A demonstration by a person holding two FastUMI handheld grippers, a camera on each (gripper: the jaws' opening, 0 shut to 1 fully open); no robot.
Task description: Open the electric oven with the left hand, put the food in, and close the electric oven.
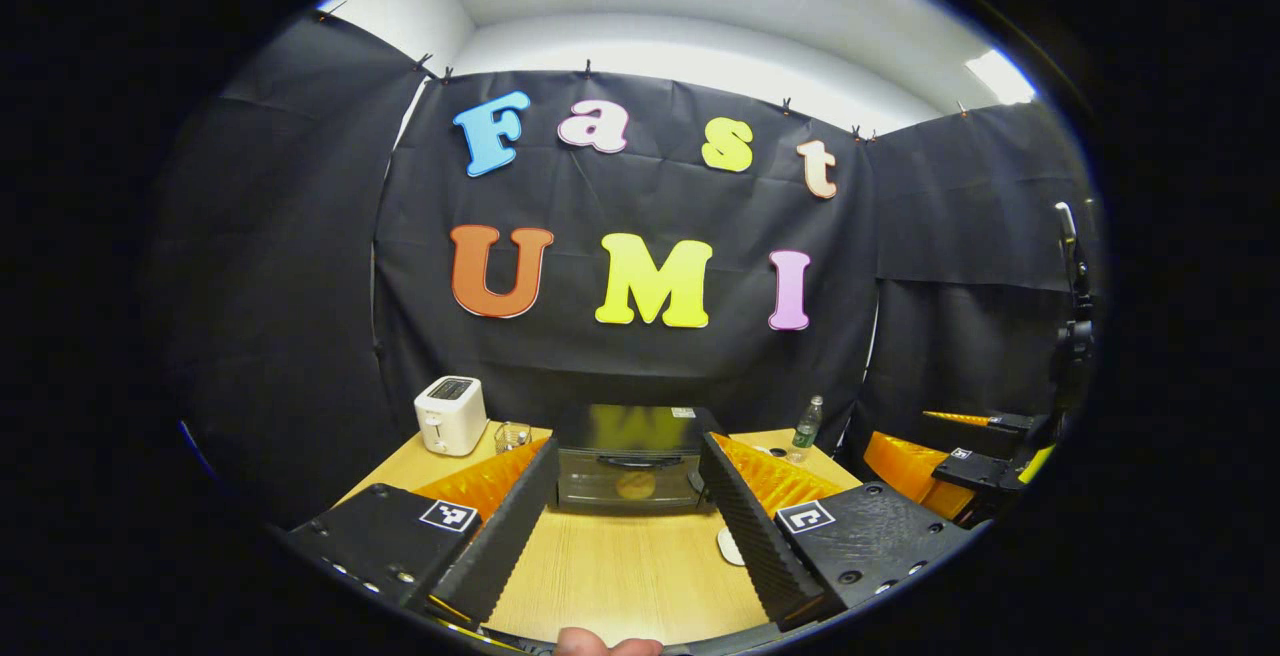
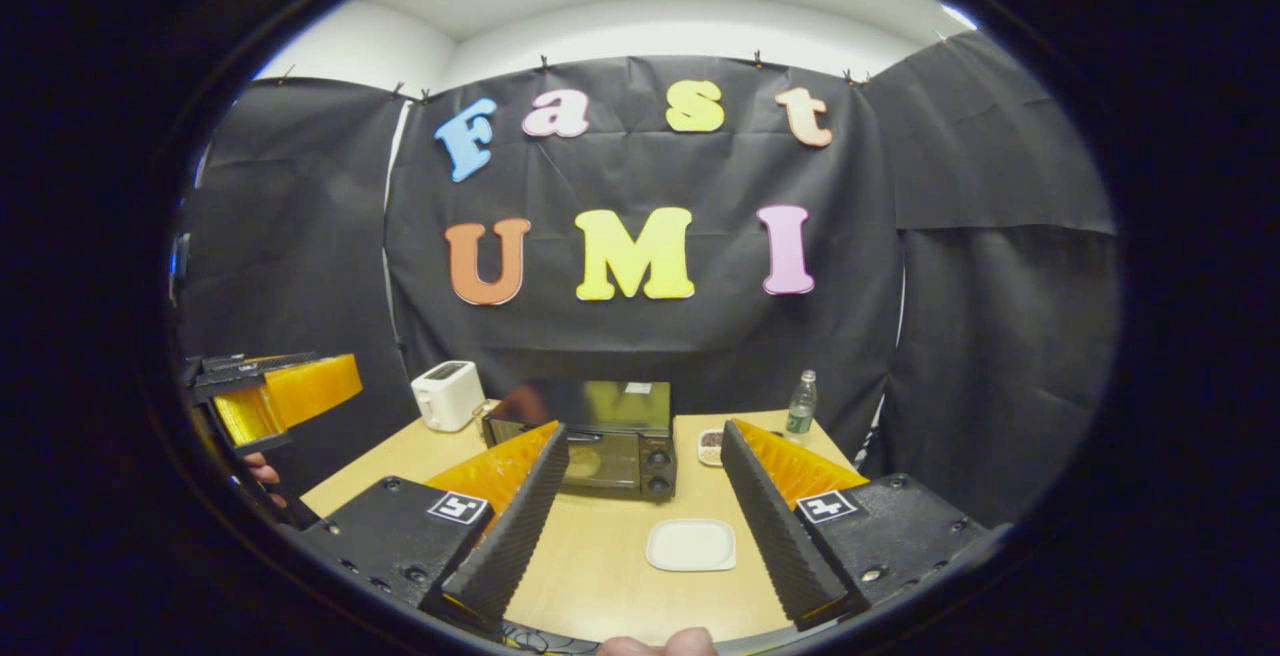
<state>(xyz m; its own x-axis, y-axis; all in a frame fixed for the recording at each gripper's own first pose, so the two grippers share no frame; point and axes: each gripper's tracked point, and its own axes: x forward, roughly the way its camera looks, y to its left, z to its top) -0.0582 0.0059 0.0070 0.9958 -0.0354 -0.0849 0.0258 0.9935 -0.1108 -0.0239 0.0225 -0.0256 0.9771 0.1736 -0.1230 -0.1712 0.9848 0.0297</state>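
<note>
My left claw (image 1: 628,536) is spread wide and holds nothing; the oven (image 1: 628,456) sits dead centre between its fingers, farther back on the tabletop (image 1: 620,566), door closed with food inside. My right claw (image 2: 645,536) is wide too, with the oven (image 2: 610,436) ahead toward its left finger and a white plate (image 2: 691,544) between its fingers.
</note>
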